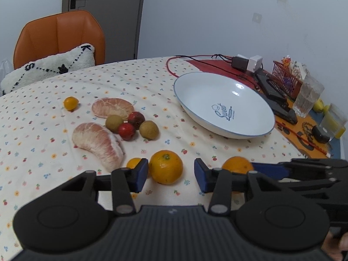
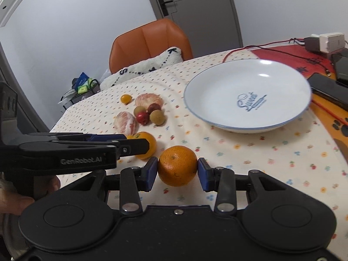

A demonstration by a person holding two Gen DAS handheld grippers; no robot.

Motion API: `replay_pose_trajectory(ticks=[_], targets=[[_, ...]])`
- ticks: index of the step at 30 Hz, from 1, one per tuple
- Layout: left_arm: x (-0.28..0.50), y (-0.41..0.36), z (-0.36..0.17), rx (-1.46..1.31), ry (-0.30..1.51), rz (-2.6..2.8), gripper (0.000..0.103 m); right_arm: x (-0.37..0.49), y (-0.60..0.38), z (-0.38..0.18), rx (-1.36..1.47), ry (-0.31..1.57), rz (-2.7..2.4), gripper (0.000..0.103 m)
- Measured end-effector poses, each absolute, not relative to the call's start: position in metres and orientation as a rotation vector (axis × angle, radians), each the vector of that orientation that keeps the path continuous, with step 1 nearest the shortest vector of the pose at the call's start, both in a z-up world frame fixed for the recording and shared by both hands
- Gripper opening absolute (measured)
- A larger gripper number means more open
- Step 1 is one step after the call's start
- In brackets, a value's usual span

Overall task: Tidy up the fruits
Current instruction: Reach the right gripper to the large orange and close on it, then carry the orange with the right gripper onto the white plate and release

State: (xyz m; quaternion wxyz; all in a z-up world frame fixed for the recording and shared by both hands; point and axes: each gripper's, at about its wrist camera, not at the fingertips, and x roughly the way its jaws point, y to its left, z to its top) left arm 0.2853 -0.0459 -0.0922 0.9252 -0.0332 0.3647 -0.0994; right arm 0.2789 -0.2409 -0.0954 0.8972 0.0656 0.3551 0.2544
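My left gripper (image 1: 171, 175) is open around an orange (image 1: 166, 167) on the flowered tablecloth, with a gap on the right side. My right gripper (image 2: 177, 171) is shut on a second orange (image 2: 177, 165), both blue pads touching it; this orange also shows in the left wrist view (image 1: 237, 164). The empty white plate (image 2: 195, 100) with a blue rim lies beyond, also in the left wrist view (image 1: 250, 133). Two pomelo segments (image 1: 97, 142), longans (image 1: 149, 129), red fruits (image 1: 126, 131) and small yellow fruits (image 1: 71, 103) lie to the left.
An orange chair (image 1: 58, 34) with a white cushion (image 1: 47, 69) stands at the far table edge. Cables, chargers (image 1: 248, 63), phones, a red rack, a glass (image 1: 307, 96) and a yellow cup crowd the right side behind the plate.
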Motion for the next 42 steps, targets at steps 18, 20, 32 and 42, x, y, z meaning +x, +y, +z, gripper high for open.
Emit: replay_pose_trajectory(ticks=[18, 20, 32, 42], targets=[[0.297, -0.067, -0.085, -0.030, 0.723, -0.202, 0.036, 0.281, -0.272, -0.083, 0.150, 0.699, 0.441, 0.038], [0.298, -0.071, -0.079, -0.021, 0.710, -0.208, 0.036, 0.283, -0.276, -0.082, 0.154, 0.692, 0.432, 0.038], [0.308, -0.095, -0.061, 0.006, 0.673, -0.242, 0.036, 0.296, -0.295, -0.070, 0.172, 0.643, 0.384, 0.038], [0.330, -0.113, -0.057, 0.011, 0.660, -0.251, 0.036, 0.318, -0.302, -0.067, 0.181, 0.623, 0.355, 0.038]])
